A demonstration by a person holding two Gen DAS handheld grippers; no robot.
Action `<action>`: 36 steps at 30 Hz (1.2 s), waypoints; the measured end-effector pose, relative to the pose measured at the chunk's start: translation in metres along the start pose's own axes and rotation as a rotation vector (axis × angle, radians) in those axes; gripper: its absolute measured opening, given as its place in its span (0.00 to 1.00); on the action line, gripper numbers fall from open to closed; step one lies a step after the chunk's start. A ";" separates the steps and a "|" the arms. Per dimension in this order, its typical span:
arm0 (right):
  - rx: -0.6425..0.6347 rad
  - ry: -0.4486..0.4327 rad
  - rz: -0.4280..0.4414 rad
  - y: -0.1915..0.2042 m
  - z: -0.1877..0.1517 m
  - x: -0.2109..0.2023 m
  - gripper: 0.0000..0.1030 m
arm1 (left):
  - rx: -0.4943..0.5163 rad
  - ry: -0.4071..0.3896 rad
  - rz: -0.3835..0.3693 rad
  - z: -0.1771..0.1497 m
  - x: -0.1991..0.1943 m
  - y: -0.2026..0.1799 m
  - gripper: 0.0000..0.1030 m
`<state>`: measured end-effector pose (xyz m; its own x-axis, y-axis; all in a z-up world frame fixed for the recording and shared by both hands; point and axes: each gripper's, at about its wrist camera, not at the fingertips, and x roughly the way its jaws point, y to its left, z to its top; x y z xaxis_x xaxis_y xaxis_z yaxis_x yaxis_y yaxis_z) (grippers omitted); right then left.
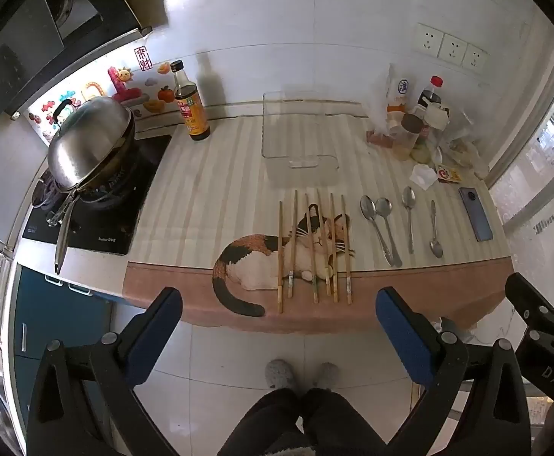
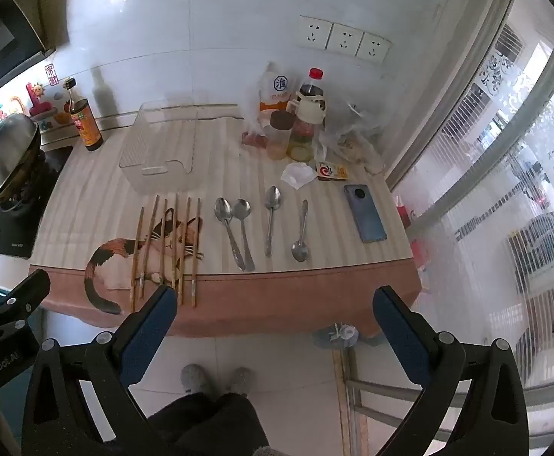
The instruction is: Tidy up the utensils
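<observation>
Both my left gripper [image 1: 278, 306] and right gripper [image 2: 275, 306] hang wide open, empty. I'd pinch one chopstick [image 1: 280, 250] mid-length, then lower it into the bin [image 1: 299, 133].

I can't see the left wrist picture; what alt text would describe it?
Six chopsticks and four spoons lie in a row on a cat-print mat, an empty clear tray behind them. Open blue-padded tongs hover before the counter edge.
</observation>
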<state>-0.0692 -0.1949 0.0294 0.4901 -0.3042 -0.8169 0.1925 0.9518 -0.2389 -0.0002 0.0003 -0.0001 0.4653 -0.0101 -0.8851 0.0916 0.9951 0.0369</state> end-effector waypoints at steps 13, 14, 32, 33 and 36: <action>-0.003 -0.007 0.006 -0.005 -0.008 -0.009 1.00 | 0.006 -0.002 0.004 -0.003 -0.004 -0.001 1.00; -0.002 -0.008 0.006 -0.006 -0.009 -0.009 1.00 | 0.007 -0.004 0.004 -0.003 -0.005 0.000 1.00; -0.002 -0.018 0.007 -0.006 -0.016 -0.019 1.00 | 0.012 -0.019 0.012 -0.008 -0.016 -0.001 1.00; -0.003 -0.019 0.007 -0.006 -0.016 -0.019 1.00 | 0.012 -0.019 0.012 -0.008 -0.017 -0.001 1.00; -0.001 -0.021 0.008 -0.007 -0.016 -0.020 1.00 | 0.012 -0.023 0.012 -0.006 -0.020 0.000 1.00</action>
<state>-0.0941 -0.1955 0.0387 0.5092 -0.2977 -0.8075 0.1877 0.9541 -0.2334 -0.0146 0.0010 0.0149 0.4867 -0.0009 -0.8736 0.0969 0.9939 0.0530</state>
